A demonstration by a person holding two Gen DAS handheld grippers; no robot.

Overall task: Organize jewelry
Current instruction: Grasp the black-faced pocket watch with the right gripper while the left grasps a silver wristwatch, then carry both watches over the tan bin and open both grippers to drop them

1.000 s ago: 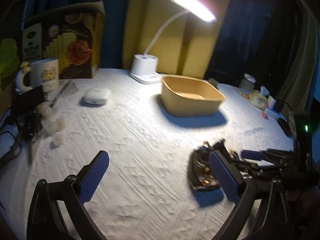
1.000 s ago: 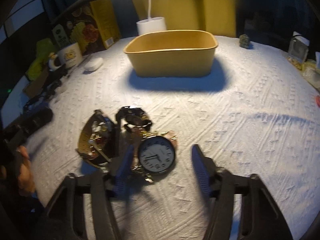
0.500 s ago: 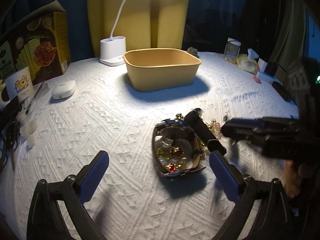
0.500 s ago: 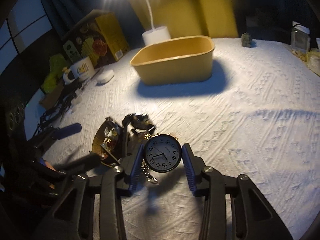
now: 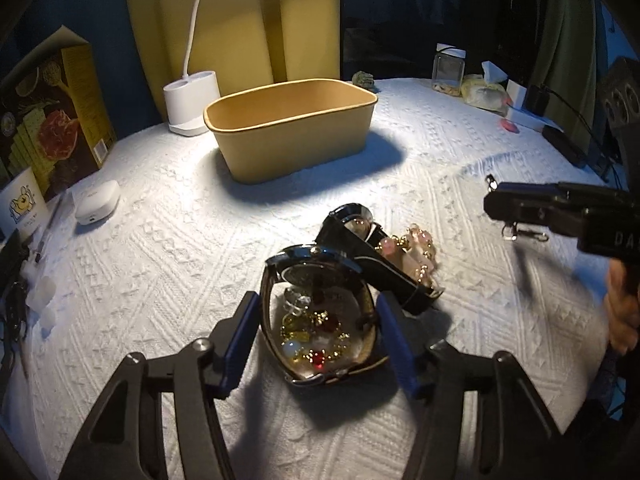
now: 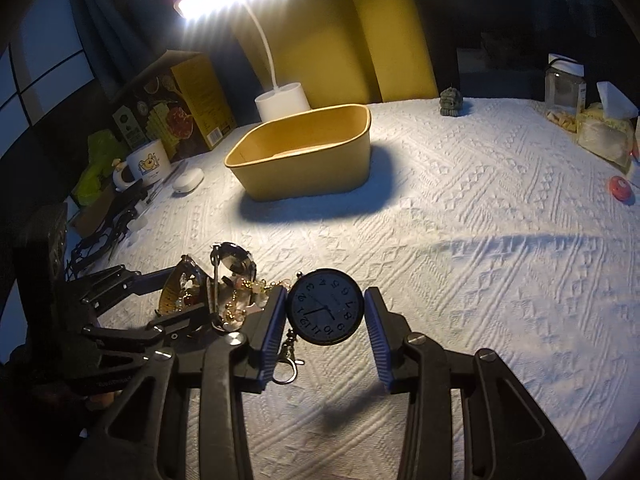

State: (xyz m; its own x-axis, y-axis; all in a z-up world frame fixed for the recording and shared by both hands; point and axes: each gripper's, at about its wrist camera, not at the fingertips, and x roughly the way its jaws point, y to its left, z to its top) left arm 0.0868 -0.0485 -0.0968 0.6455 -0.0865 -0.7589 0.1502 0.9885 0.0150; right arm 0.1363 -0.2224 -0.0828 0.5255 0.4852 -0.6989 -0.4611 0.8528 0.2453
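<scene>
The right tongs (image 6: 325, 322) grasp a pocket watch (image 6: 325, 307) by its edges above the white desk (image 6: 460, 240), dial up, its twelve toward the lower left, its clasp (image 6: 286, 364) dangling. The left tongs (image 5: 318, 338) have just been closing around a wristwatch loop (image 5: 320, 316) ringing loose jewelry on the desk; their pads (image 5: 240, 344) sit just beside the band, contact unclear. Only the left view shows pink beads (image 5: 416, 248) behind; the beige tub (image 6: 304, 152) stands beyond.
</scene>
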